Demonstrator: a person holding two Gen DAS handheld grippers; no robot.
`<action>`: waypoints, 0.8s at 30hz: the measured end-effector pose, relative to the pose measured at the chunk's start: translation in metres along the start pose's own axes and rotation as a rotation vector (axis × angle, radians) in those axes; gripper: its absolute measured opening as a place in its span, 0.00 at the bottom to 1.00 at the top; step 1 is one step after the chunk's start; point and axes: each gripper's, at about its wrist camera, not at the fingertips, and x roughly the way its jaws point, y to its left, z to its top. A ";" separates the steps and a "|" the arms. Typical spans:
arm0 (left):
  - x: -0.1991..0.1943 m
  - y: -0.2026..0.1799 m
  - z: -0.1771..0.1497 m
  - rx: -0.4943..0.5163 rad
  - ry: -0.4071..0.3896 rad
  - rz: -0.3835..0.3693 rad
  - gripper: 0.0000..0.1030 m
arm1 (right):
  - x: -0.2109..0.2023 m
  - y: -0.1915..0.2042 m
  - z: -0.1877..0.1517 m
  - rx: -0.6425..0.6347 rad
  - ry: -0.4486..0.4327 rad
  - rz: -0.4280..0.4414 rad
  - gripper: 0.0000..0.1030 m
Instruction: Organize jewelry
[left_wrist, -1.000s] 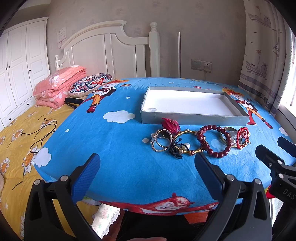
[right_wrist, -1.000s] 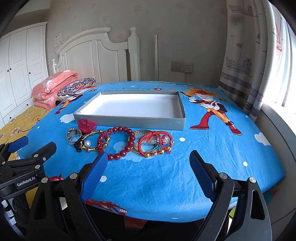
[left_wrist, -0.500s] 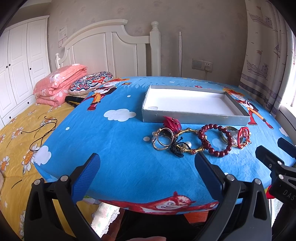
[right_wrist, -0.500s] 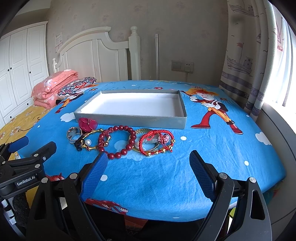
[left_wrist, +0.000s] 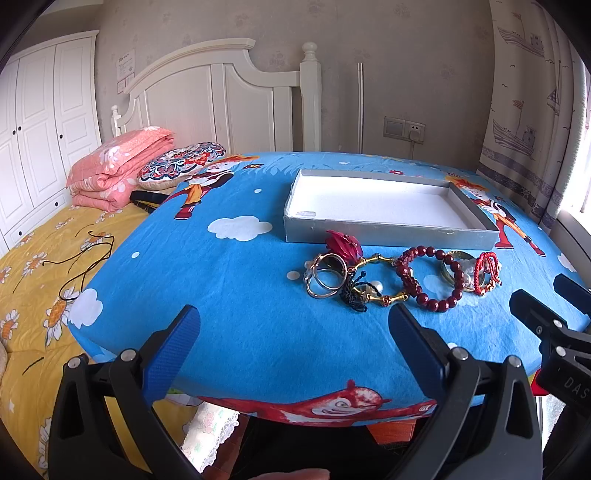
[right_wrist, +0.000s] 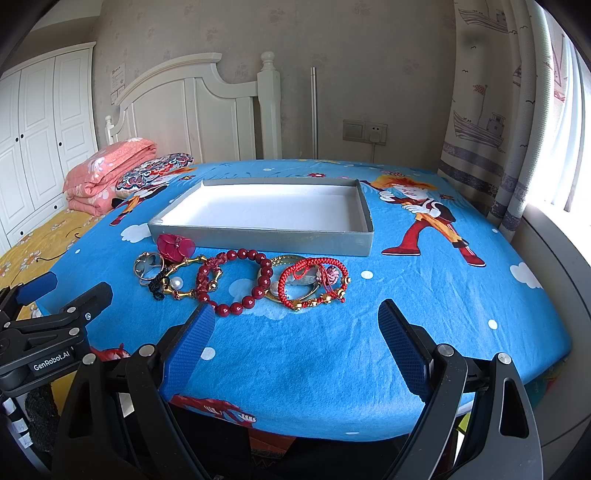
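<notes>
**Shallow grey tray bare, jewelry lined up before it**

The shallow grey cardboard tray (right_wrist: 258, 242) with white lining holds nothing. Just in front of its near wall lie silver rings (right_wrist: 147, 266), a dark red bead bracelet (right_wrist: 236, 280) and a red cord bracelet (right_wrist: 314, 282). Nearer than these, bare blue cartoon tablecloth (right_wrist: 314, 362) runs to the table edge, where the left gripper (left_wrist: 293, 325) and right gripper (right_wrist: 295, 321) hover, fingers wide apart.

- Left gripper (left_wrist: 293, 326) hangs wide apart above the blue tablecloth (left_wrist: 236, 295).
- Bracelets (left_wrist: 430, 278) and rings (left_wrist: 327, 277) lie just before the grey tray (left_wrist: 388, 234).

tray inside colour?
White inside the tray, grey outer walls; clearest in the right wrist view.
</notes>
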 end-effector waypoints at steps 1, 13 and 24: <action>0.000 0.000 0.000 0.000 0.000 0.000 0.96 | 0.000 0.001 0.000 0.000 0.000 0.000 0.82; -0.005 -0.004 -0.003 0.018 -0.011 -0.042 0.96 | -0.005 0.000 0.002 0.023 -0.018 0.002 0.82; 0.008 -0.001 -0.001 -0.002 0.009 -0.099 0.96 | 0.022 -0.018 0.004 0.073 -0.013 -0.006 0.82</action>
